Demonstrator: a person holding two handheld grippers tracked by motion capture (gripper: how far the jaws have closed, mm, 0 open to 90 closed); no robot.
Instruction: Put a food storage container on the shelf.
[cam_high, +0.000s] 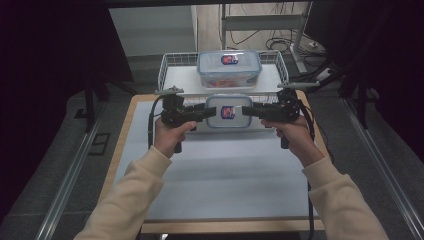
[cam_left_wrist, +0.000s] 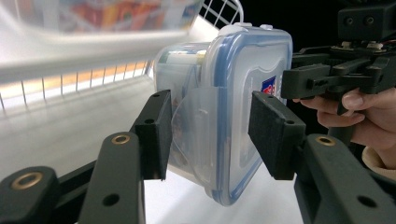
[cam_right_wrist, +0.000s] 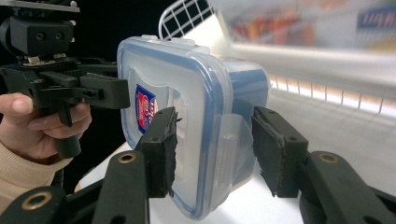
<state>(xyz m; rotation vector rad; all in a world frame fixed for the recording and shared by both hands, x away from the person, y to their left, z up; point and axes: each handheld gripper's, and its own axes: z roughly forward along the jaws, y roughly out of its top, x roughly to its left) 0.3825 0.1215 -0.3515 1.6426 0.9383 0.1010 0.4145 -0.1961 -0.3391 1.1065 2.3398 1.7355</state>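
The small plastic box (cam_high: 229, 111) with the blue-edged lid is off the desk (cam_high: 210, 175) and in the air, in front of the white wire rack (cam_high: 172, 70). Two grippers carry it together, one at each end. The left hand-held gripper (cam_high: 204, 113) is about half open, and its pads sit on the lid and the bottom of the box at the clip end. The right hand-held gripper (cam_high: 246, 111) does the same at the other end (it is about half open too). In the left gripper view, one pad (cam_left_wrist: 156, 133) looks like it may stand a tiny bit off the box wall, but the picture is too blurry there to be sure.

So picking up is done. A bigger box (cam_high: 229, 69) already sits on the top shelf of the rack. I think the small box goes on the rack too, maybe on the shelf below. What is left is to move it there, set it down flat and let go.
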